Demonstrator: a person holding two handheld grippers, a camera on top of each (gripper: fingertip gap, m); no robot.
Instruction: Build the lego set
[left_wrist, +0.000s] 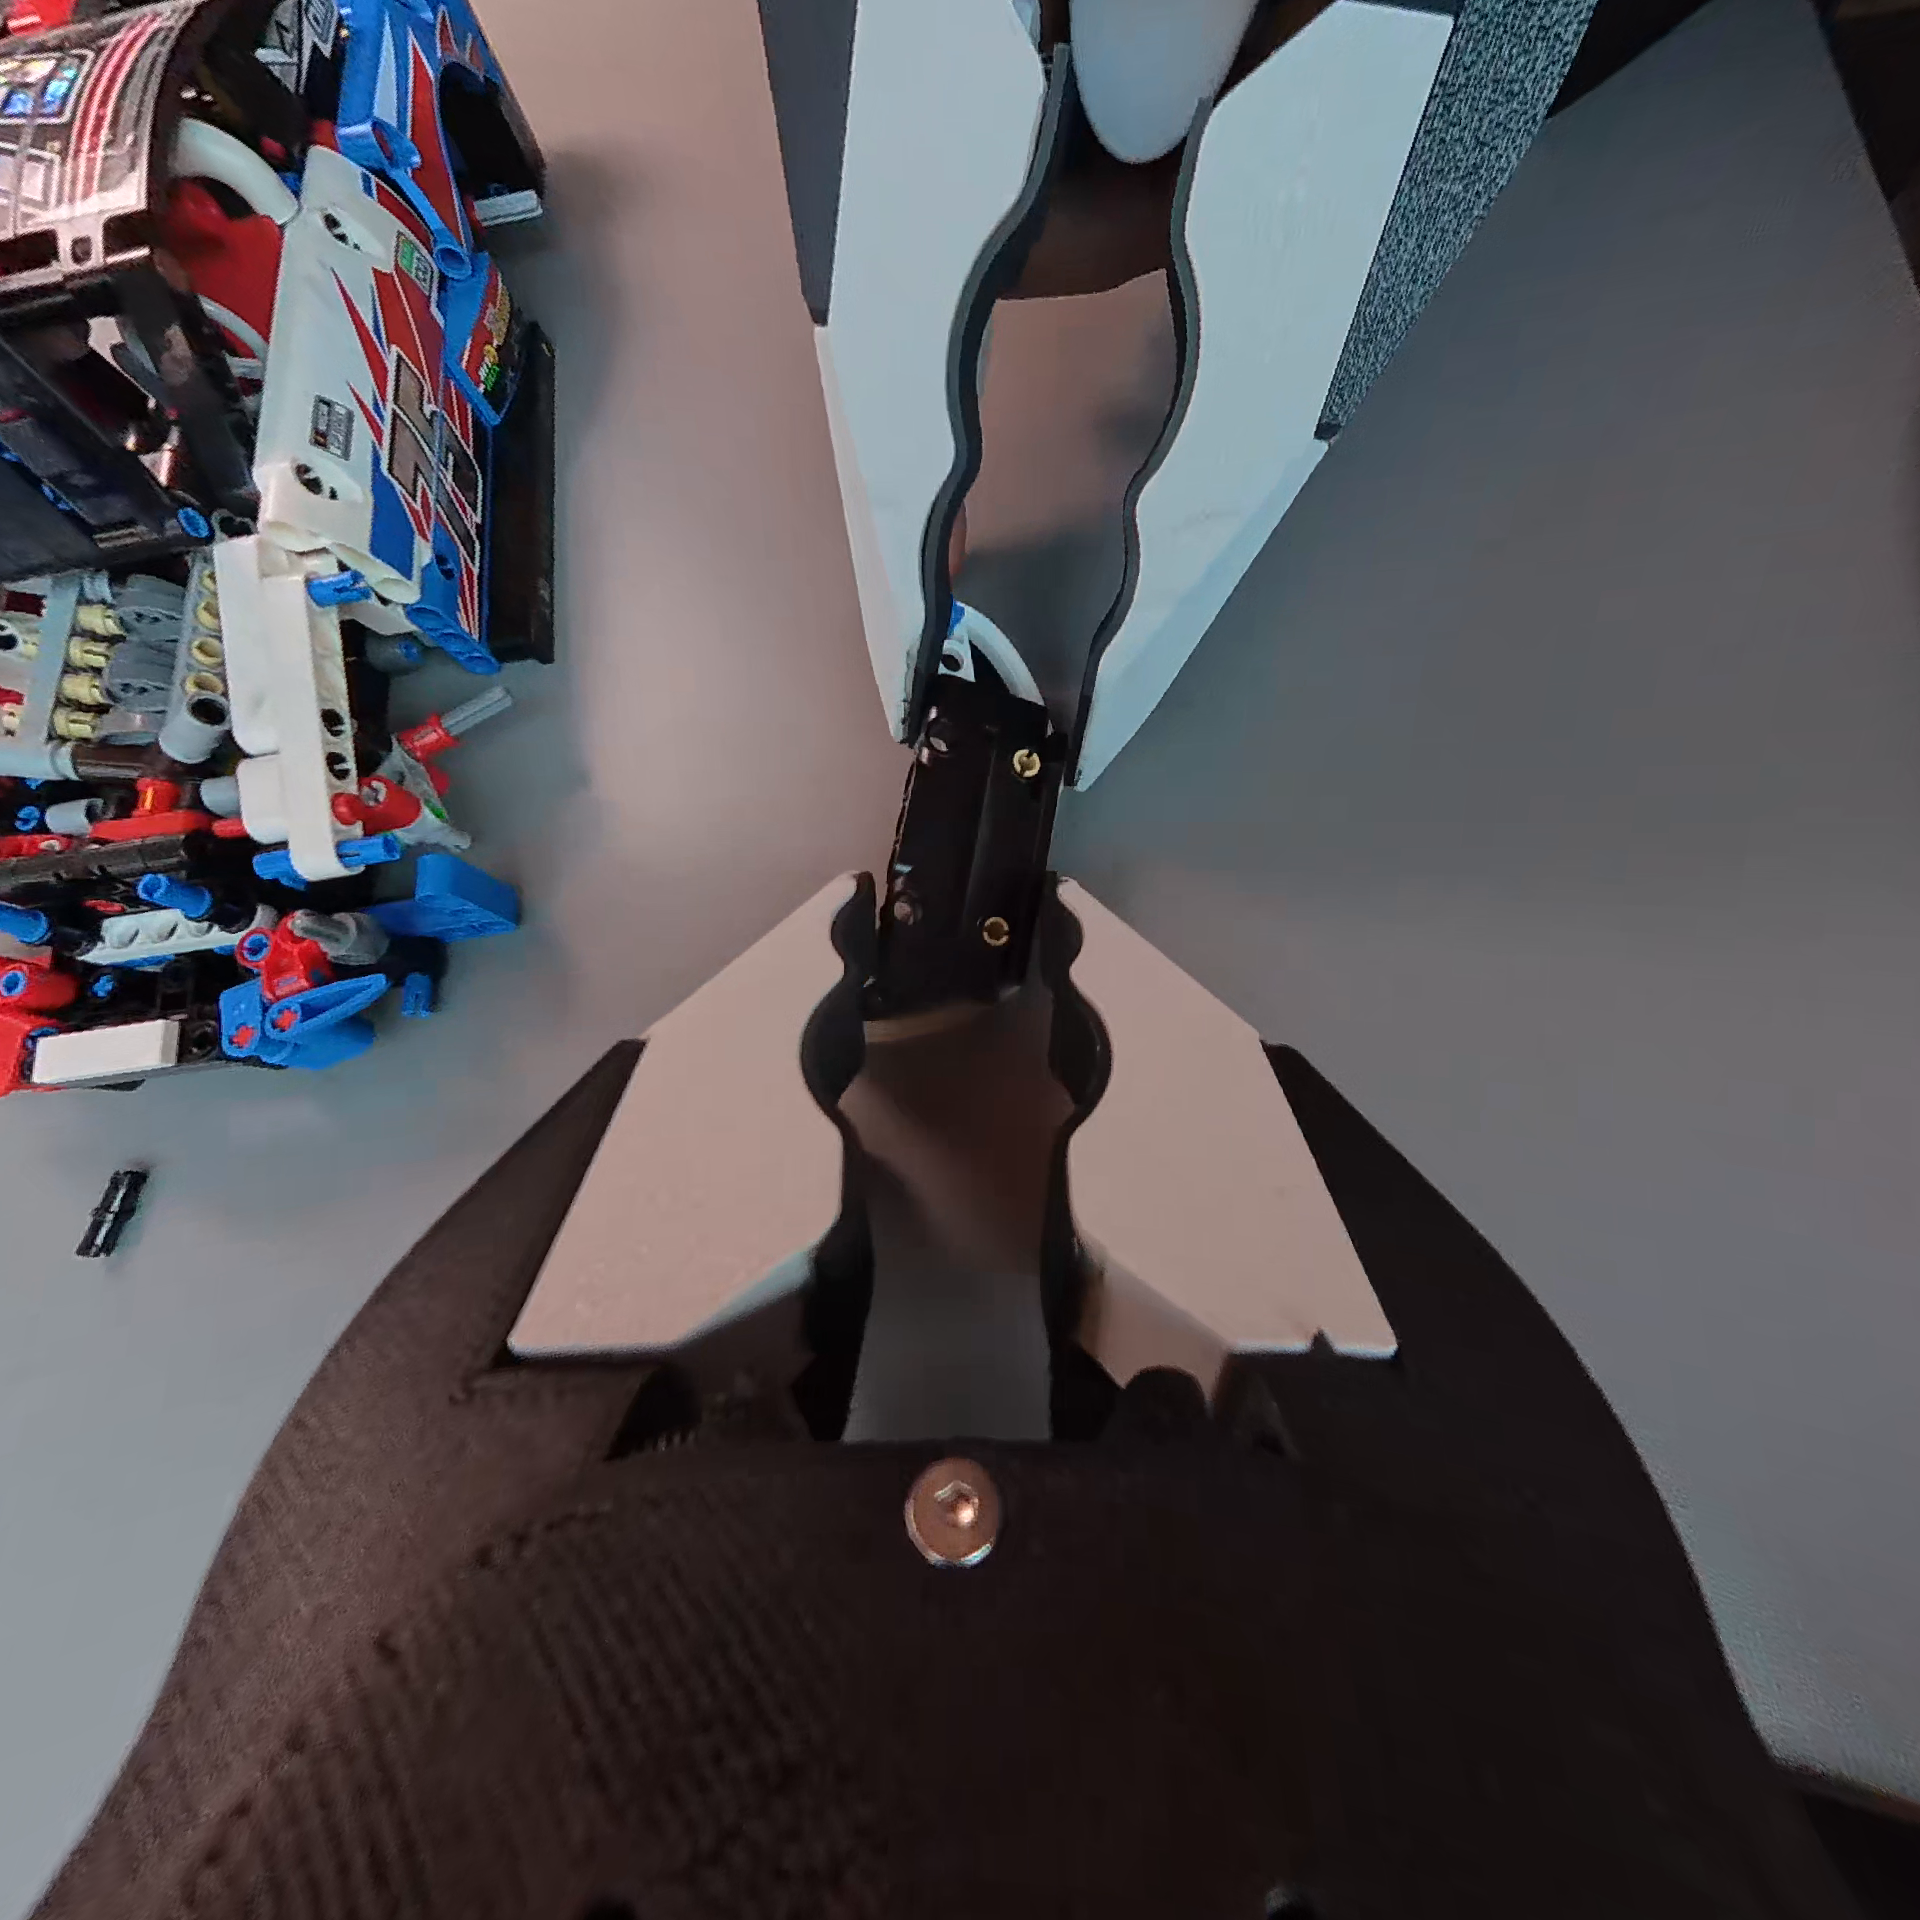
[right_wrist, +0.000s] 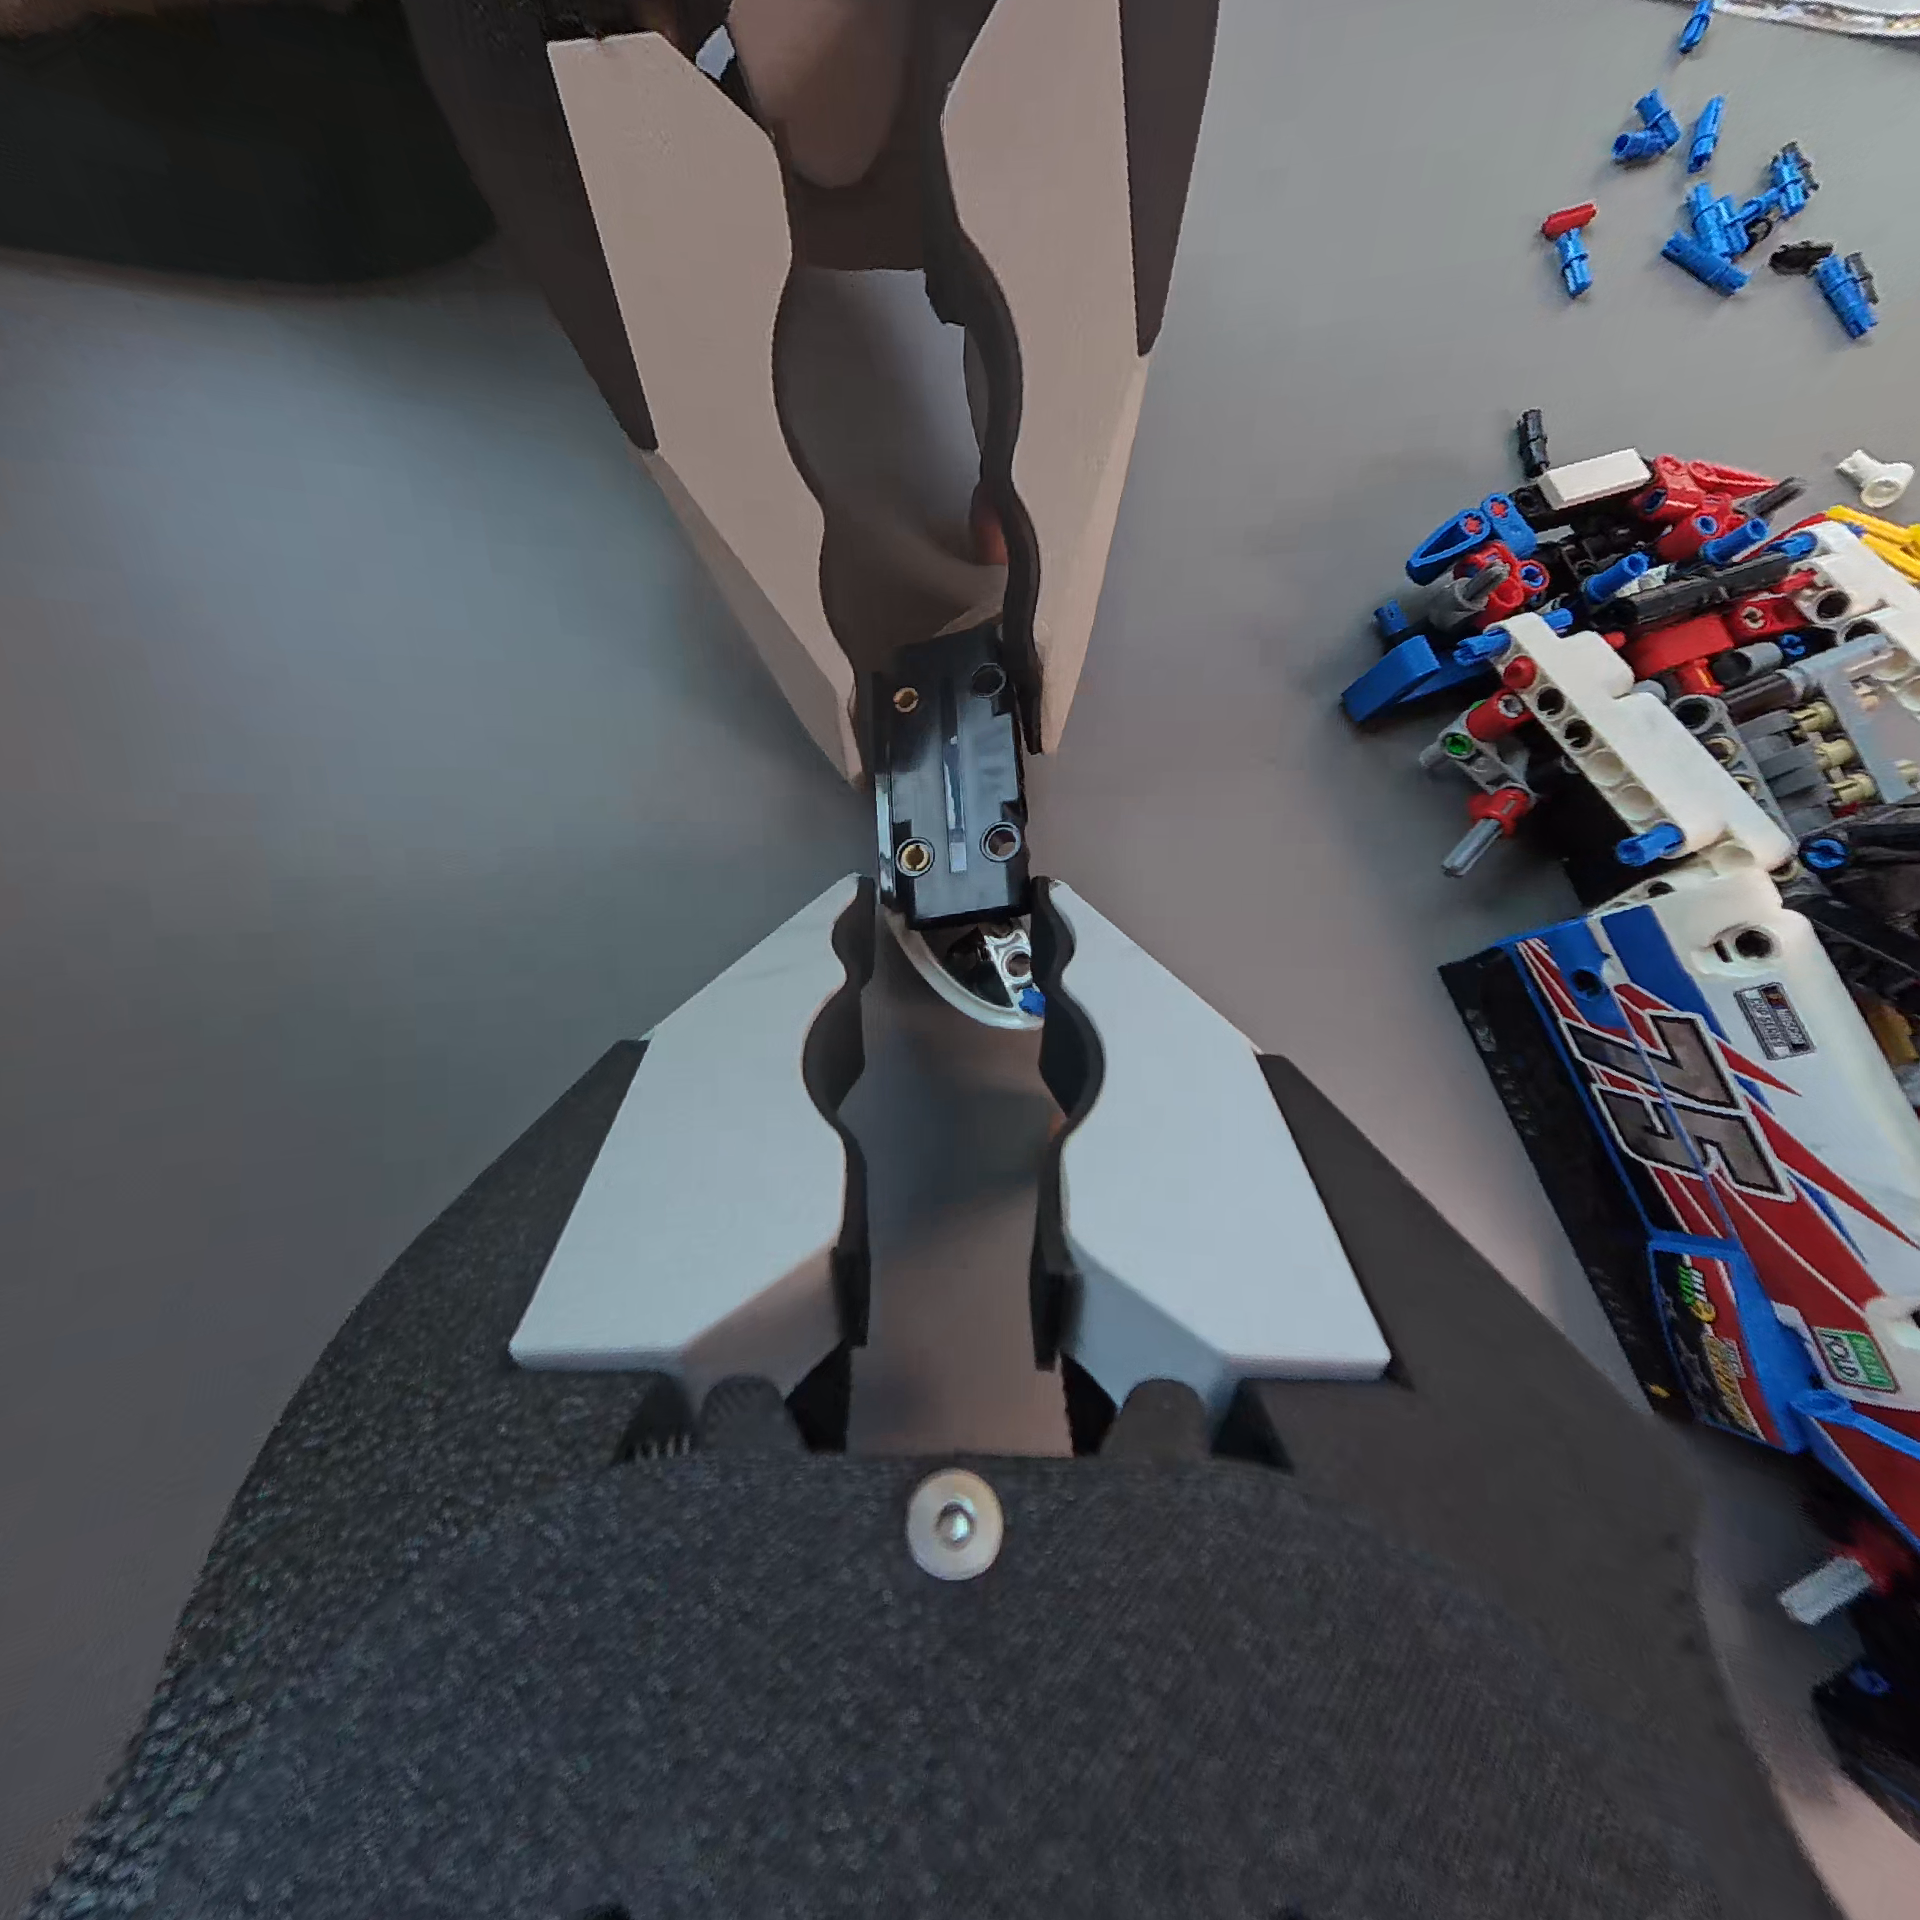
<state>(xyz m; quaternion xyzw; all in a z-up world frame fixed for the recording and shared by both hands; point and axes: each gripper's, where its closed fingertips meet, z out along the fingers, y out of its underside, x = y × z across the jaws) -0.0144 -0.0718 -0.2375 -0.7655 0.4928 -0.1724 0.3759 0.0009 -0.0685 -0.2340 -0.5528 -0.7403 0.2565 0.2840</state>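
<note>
The two claws meet tip to tip over the grey worktop (left_wrist: 1558, 727), sharing one small black panel piece (left_wrist: 966, 862). The left claw (left_wrist: 956, 935) is clamped on its near end; the right claw (right_wrist: 951, 914), arriving from 12 o'clock in the left wrist view, grips the far end, where a white curved part (right_wrist: 987, 1003) sits. Holding both ends likely steadies it for pressing parts together. The half-built race car (left_wrist: 343, 499) waits at 9 o'clock, with loose blue pins (right_wrist: 1745, 218) nearby.

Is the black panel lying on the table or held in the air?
Held in the air: the left claw and right claw each pinch one end of the black panel.
</note>
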